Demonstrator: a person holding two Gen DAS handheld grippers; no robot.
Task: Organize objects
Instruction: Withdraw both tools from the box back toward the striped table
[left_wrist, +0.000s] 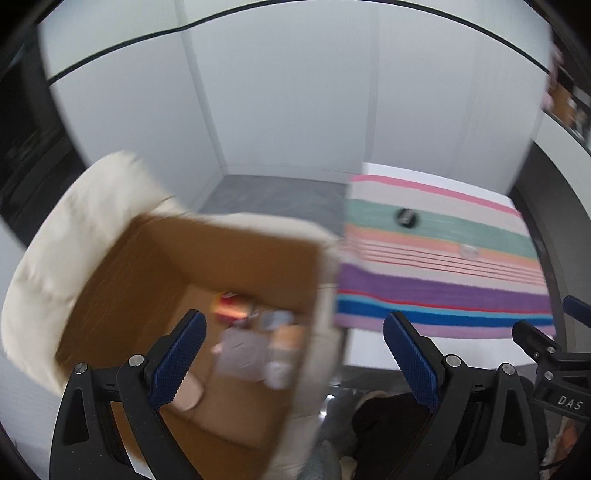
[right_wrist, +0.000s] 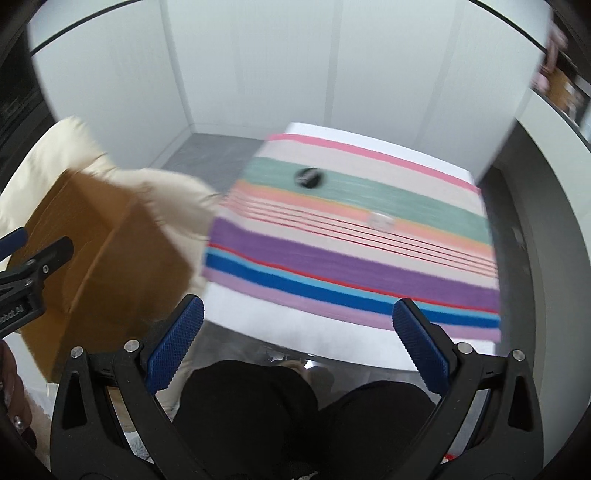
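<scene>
An open cardboard box (left_wrist: 155, 266) stands to the left of the table, and several blurred items lie at its bottom, among them a red and yellow packet (left_wrist: 231, 308) and a grey pouch (left_wrist: 242, 350). My left gripper (left_wrist: 295, 354) hovers open above the box's right wall, holding nothing. A small black round object (left_wrist: 405, 218) and a small clear round object (left_wrist: 469, 252) rest on the striped cloth (left_wrist: 443, 280). My right gripper (right_wrist: 297, 341) hangs open over the table's near edge. From here the box (right_wrist: 107, 251) sits to its left, and both the black object (right_wrist: 309, 178) and the clear object (right_wrist: 381, 221) lie ahead.
A cream fabric-covered seat (left_wrist: 55, 251) holds the box. The white table (right_wrist: 280, 325) carries the striped cloth (right_wrist: 351, 229). White wall panels (left_wrist: 295, 92) close the back, with grey floor (left_wrist: 273, 195) below. The person's dark-clothed legs (right_wrist: 303, 413) are under the grippers.
</scene>
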